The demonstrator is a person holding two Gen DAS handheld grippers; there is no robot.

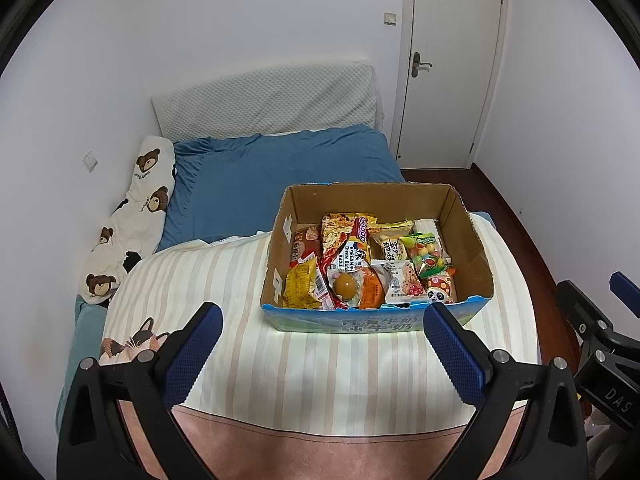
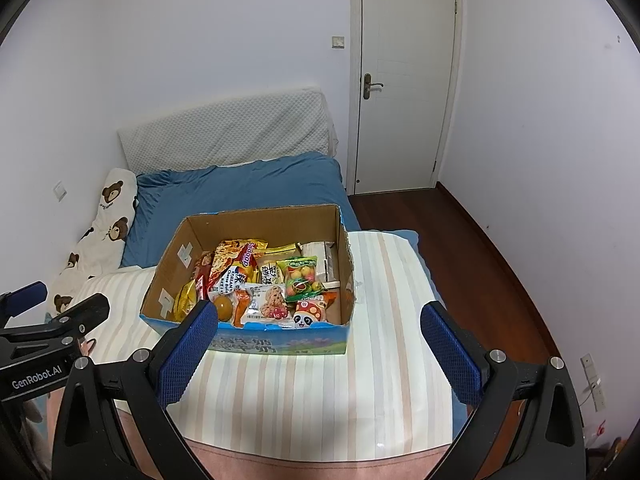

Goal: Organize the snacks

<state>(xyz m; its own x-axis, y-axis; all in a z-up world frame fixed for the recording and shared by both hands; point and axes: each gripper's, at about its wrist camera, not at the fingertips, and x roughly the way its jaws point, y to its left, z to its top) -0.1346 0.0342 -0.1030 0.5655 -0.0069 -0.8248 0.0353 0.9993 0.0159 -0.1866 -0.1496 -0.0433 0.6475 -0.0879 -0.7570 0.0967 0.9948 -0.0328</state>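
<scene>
An open cardboard box point(image 1: 472, 240) point(image 2: 168, 276) with a blue printed front stands on the striped blanket. It holds several snack packets: a red and blue noodle pack point(image 1: 350, 248) point(image 2: 236, 272), a yellow packet point(image 1: 300, 290), a green candy bag point(image 1: 424, 252) point(image 2: 302, 276), a panda packet point(image 1: 438, 290) point(image 2: 306, 316) and a packed brown egg point(image 1: 346, 286). My left gripper point(image 1: 322, 318) hangs open just in front of the box, nothing between its blue pads. My right gripper point(image 2: 318, 320) is open too, close to the box's near wall.
The box rests on a striped blanket point(image 1: 320, 372) over a bed with a blue sheet point(image 1: 256, 184), a bear-print pillow point(image 1: 132, 216) at the left wall and a white headboard cushion point(image 1: 264, 100). A white door point(image 1: 452, 60) and dark wood floor point(image 2: 480, 264) lie to the right.
</scene>
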